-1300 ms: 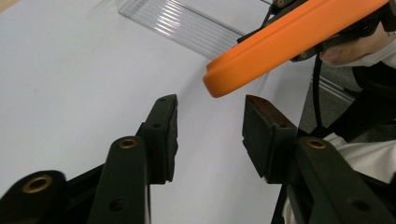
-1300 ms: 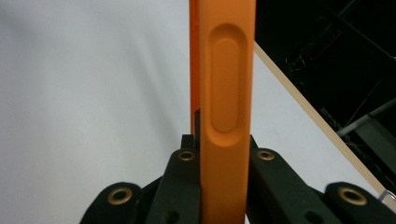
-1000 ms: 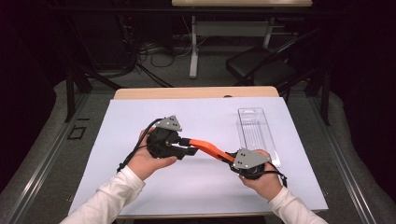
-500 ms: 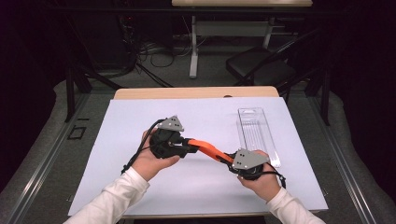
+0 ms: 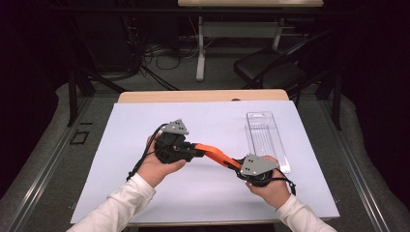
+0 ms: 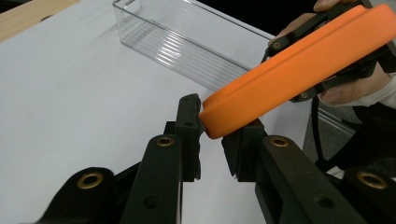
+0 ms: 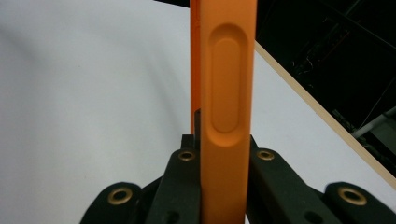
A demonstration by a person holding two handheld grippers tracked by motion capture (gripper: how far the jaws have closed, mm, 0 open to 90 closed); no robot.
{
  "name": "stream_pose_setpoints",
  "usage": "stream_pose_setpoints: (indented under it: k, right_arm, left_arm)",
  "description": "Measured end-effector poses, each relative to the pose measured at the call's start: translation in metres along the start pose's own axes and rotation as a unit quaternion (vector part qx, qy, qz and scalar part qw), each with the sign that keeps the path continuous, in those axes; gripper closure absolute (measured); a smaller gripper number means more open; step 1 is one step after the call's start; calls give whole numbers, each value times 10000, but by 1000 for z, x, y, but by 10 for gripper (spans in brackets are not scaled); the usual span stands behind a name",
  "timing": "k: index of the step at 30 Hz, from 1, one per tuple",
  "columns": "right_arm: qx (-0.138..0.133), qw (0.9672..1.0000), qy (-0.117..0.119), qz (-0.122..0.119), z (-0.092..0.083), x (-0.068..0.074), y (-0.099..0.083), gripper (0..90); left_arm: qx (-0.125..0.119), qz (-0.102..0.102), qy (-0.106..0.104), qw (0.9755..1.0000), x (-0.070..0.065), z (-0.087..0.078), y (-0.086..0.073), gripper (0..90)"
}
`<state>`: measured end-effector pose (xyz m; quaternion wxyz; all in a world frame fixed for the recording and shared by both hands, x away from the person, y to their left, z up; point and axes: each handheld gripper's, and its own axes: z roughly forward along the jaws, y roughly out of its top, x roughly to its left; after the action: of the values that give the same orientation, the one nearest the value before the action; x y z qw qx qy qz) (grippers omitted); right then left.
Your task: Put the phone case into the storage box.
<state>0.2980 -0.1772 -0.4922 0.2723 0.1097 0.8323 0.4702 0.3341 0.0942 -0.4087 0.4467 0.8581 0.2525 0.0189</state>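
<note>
Change: the left tongs (image 5: 193, 151) have just been closing, with the free end of the orange bar (image 5: 215, 155) between their jaws; both hands sit where they did in the earlier high views, and so does the bar.
Left tongs: in the left gripper view (image 6: 212, 140) the bar's rounded tip lies between the two black jaws; one jaw touches it, and whether the other presses on it cannot be told.
Right tongs: clamped on the bar's other end (image 5: 240, 166); in the right gripper view (image 7: 223, 149) both jaws hug the bar, which rises straight up the middle.
Bar: held off the tabletop (image 5: 212, 195), slanting from the left tongs down to the right tongs at mid-table; a long oval recess shows on one face (image 7: 227, 84).
Left hand: wrapped round its gripper at the left of centre (image 5: 159, 164), white sleeve behind it.
Right hand: under its gripper near the front right (image 5: 270, 186); also seen in the left gripper view (image 6: 345, 88).
Tray: a clear, long tray (image 5: 265, 137) lies on the tabletop just beyond the right hand, apart from the bar.
Tabletop: white sheet over a wooden top.
</note>
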Motion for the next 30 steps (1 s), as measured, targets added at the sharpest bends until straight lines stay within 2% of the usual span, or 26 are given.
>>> stream_pose_setpoints:
  k: [7,14,22,30]
  right_arm:
    - [-19,10000,-5,17,0,-1,0,874]
    - [-29,10000,-16,27,-1,-1,0,873]
    - [-13,10000,-26,12,-1,-1,-1,873]
    - [-12,10000,-26,3,0,-1,0,872]
  left_arm:
    - [-73,-24,14,10000,-1,0,1,771]
    - [-186,-157,5,9997,-1,1,-1,783]
    - [-179,-262,-18,9995,-1,1,-2,794]
    - [-202,-281,17,9994,-1,1,-2,803]
